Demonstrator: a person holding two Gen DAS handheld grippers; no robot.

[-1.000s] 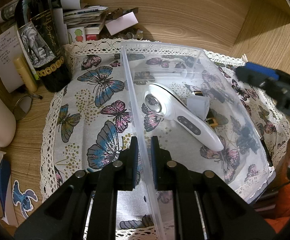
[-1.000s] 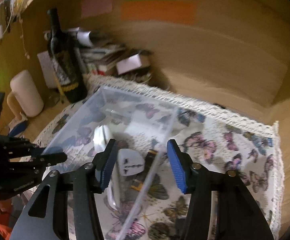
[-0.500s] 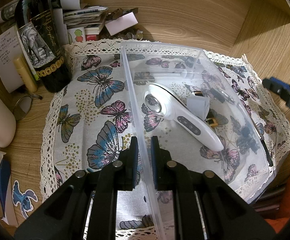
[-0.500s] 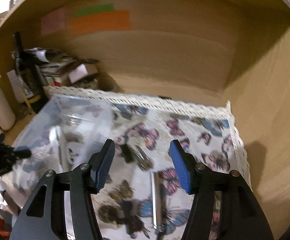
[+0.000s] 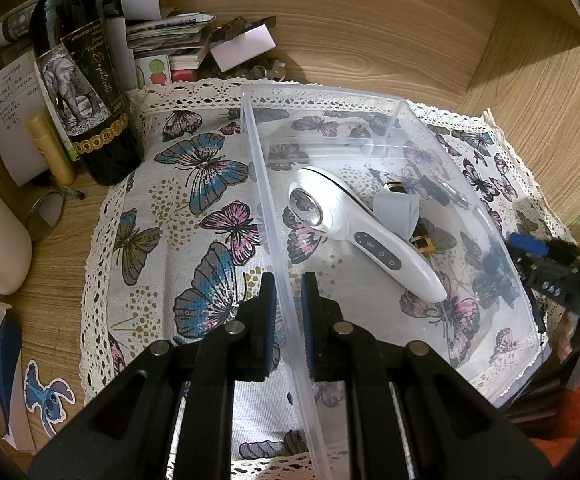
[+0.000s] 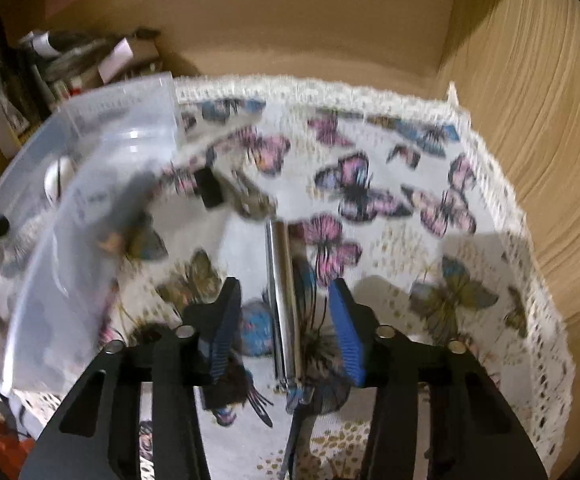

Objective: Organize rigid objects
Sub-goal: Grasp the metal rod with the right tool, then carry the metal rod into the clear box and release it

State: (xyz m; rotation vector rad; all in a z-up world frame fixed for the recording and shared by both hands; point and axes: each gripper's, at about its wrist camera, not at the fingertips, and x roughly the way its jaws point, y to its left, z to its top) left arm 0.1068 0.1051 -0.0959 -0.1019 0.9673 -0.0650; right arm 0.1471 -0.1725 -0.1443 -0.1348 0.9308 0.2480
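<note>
Left gripper (image 5: 288,294): its fingers are closed narrow on the near wall of the clear box (image 5: 389,98).
Right gripper (image 6: 286,328): its fingers stand wide apart, holding nothing, above the metal pen (image 6: 284,300).
Metal pen: it lies on the butterfly cloth (image 6: 429,280), just outside the box, to its right.
White device (image 5: 363,236): it lies inside the box, beside a small translucent cup (image 5: 395,214).
Wine bottle (image 5: 84,76): it stands left of the box, at the cloth's edge.

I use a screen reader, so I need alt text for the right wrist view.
The open right tool hovers over a silver metal rod lying on a butterfly-print cloth. To the left sits a clear plastic bin; the image is motion-blurred.
</note>
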